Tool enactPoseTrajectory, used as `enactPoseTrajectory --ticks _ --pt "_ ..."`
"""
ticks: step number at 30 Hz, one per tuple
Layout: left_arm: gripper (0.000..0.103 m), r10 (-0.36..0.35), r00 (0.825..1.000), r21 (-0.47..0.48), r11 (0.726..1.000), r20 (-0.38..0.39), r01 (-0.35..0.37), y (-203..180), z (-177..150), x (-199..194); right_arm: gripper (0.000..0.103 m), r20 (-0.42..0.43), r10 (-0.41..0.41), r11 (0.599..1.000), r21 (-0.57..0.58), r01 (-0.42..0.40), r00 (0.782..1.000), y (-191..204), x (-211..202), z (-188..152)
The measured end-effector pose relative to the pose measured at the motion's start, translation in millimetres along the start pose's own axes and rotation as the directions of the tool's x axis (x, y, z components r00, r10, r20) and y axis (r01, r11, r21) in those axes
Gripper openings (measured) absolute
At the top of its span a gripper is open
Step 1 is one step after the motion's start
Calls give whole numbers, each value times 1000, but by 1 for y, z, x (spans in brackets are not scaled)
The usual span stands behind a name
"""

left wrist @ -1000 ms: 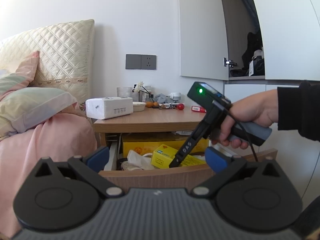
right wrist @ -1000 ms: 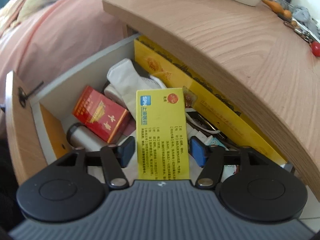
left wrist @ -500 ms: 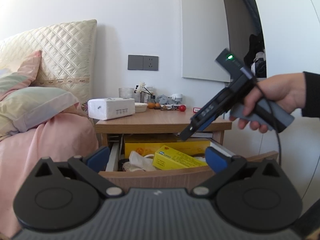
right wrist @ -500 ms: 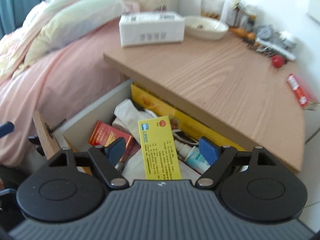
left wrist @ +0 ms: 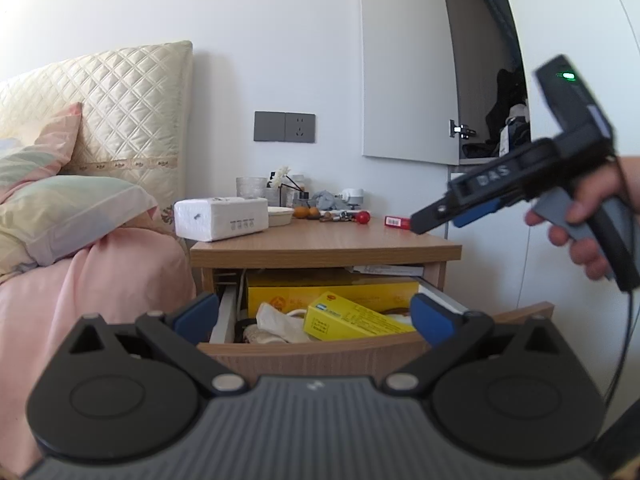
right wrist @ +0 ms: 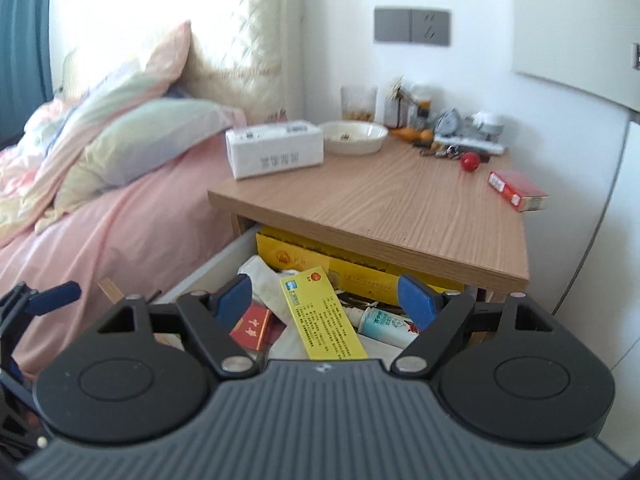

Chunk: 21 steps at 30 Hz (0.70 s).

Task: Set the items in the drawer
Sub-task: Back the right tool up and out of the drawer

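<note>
The nightstand drawer (left wrist: pixel 312 354) stands open and holds a yellow medicine box (left wrist: pixel 352 318), which also shows in the right wrist view (right wrist: pixel 324 316), white cloth (left wrist: pixel 276 320), a red pack (right wrist: pixel 252 326) and a long yellow carton (left wrist: pixel 332 294). My left gripper (left wrist: pixel 314 314) is open and empty in front of the drawer front. My right gripper (right wrist: pixel 328 296) is open and empty above the drawer; in the left wrist view it (left wrist: pixel 424 222) is raised beside the nightstand top. A red box (right wrist: pixel 518 190) lies on the nightstand's right side.
The nightstand top (right wrist: pixel 392 208) carries a white tissue box (right wrist: pixel 274 154), a white bowl (right wrist: pixel 354 138), a glass, a red ball (right wrist: pixel 469 161) and small clutter at the back. A bed with pink cover (left wrist: pixel 80 280) is at the left. A wardrobe door (left wrist: pixel 404 60) hangs open at the right.
My right gripper let go of the yellow medicine box in the drawer, opened, and rose up and back to the right. The left gripper has stayed put.
</note>
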<state>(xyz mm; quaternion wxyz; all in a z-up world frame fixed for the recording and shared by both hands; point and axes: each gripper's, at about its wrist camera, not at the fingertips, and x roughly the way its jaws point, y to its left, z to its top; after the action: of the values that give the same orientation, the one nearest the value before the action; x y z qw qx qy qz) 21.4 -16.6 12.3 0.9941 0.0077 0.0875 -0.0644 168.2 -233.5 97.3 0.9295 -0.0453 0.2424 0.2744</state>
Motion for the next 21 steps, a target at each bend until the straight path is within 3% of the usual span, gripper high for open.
enactPoseTrajectory --ticks 7,21 --pt "103 5 1000 0 1000 -2 -5 0 0 1 82 115 -39 995 91 29 993 3 -25 -34" --pt "103 16 1000 0 1000 -7 -16 0 0 3 82 287 -142 980 173 94 947 28 -39 -105"
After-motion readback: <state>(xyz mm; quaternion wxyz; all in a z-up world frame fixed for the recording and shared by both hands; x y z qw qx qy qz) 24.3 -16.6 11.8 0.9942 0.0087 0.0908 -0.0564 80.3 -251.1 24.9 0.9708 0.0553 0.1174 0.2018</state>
